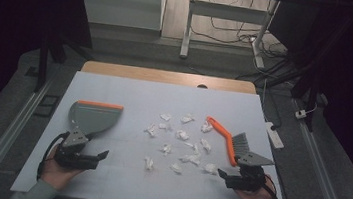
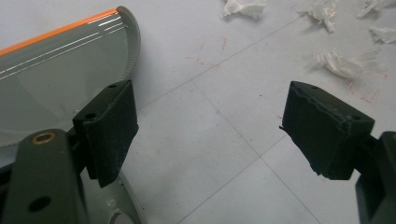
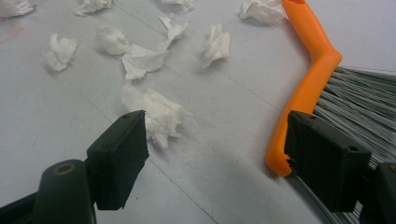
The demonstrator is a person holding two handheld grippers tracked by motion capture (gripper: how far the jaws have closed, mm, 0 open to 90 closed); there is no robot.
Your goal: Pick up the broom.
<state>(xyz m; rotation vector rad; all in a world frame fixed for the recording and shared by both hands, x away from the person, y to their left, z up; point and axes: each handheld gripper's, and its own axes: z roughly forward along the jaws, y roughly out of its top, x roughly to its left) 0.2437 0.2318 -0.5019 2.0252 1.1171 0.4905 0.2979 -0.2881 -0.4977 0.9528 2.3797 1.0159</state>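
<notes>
Paper wads (image 1: 180, 140), about fourteen, one brush (image 1: 232, 143), one dustpan (image 1: 93, 116); both claws wide open, empty

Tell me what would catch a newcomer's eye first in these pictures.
Probably the scatter of crumpled white paper scraps across the middle of the white table. Next, the two orange accents: a grey dustpan with an orange edge at the left, and an orange-handled brush at the right. An open gripper sits near each, the left gripper and the right gripper.
</notes>
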